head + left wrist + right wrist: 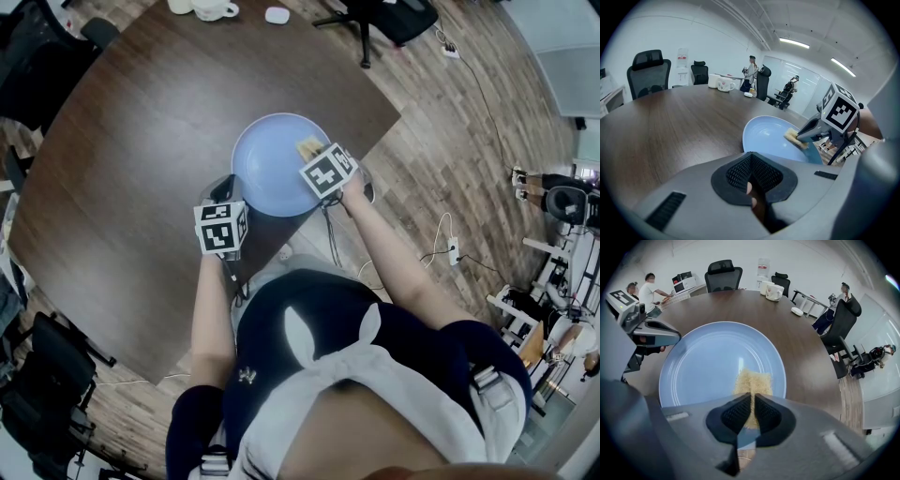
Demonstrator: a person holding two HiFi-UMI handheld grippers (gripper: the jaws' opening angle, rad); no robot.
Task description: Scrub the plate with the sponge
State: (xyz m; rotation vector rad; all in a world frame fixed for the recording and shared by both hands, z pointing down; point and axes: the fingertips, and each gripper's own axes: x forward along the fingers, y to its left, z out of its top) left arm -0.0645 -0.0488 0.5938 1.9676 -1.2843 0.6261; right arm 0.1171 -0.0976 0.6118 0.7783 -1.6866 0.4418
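The round pale-blue plate (703,364) lies flat on the dark brown wooden counter (131,187), just ahead of and below the fingers of my right gripper (752,404). Those fingers are pinching the near end of the coarse yellow sponge (752,378). Its free end rests on the plate's surface just beyond the fingertips. The scrub looks barely begun, since most of the blue surface stretches bare ahead and to the left of the sponge. I would press straight down so the sponge lies flat, then sweep in overlapping arcs outward from the fingers. A light plate on smooth wood could skate, so I would brace its rim first. My left gripper (752,174) has its fingers pressed together on nothing, with the plate ahead of them and to their right. The right gripper view alone shows the pinch on the sponge. It also shows the left fingertips right by the plate's rim, though I cannot tell whether they touch. The left gripper view gives the side-on look at the sponge meeting the plate. The head view hides most of the sponge behind the marker cube.
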